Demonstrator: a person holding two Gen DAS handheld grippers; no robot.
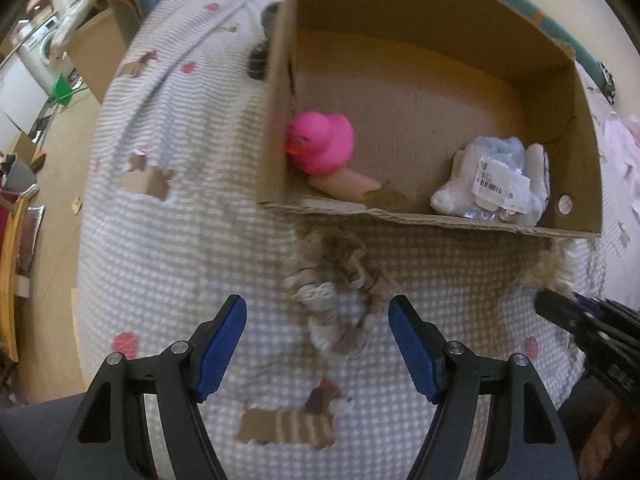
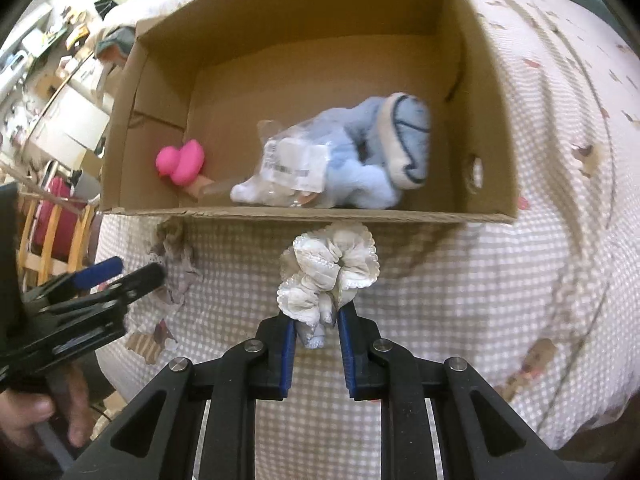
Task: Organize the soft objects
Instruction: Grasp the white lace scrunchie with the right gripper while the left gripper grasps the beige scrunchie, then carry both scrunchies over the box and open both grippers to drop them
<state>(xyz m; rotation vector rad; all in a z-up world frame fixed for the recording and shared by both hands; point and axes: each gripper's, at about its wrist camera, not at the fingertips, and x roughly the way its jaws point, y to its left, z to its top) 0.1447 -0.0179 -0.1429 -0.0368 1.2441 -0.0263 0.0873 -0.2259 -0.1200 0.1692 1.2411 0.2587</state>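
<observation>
A brown scrunchie (image 1: 340, 288) lies on the checked bedspread just in front of a cardboard box (image 1: 440, 220). My left gripper (image 1: 318, 312) is open, its blue pads either side of the scrunchie's near end. My right gripper (image 2: 316, 322) is shut on a white scrunchie (image 2: 328, 272), held just before the box's near wall (image 2: 304, 214). In the box lie a pink rubber duck (image 1: 322, 142), a beige tube (image 1: 344, 186) and a bagged blue plush toy (image 2: 340, 160). The brown scrunchie also shows in the right wrist view (image 2: 174, 264), beside the left gripper (image 2: 120, 274).
The bedspread (image 1: 180, 220) with dachshund prints covers the bed. The bed's left edge drops to a wooden floor (image 1: 52, 200) with another cardboard box (image 1: 96, 52) and clutter. A chair (image 2: 52, 232) stands beside the bed.
</observation>
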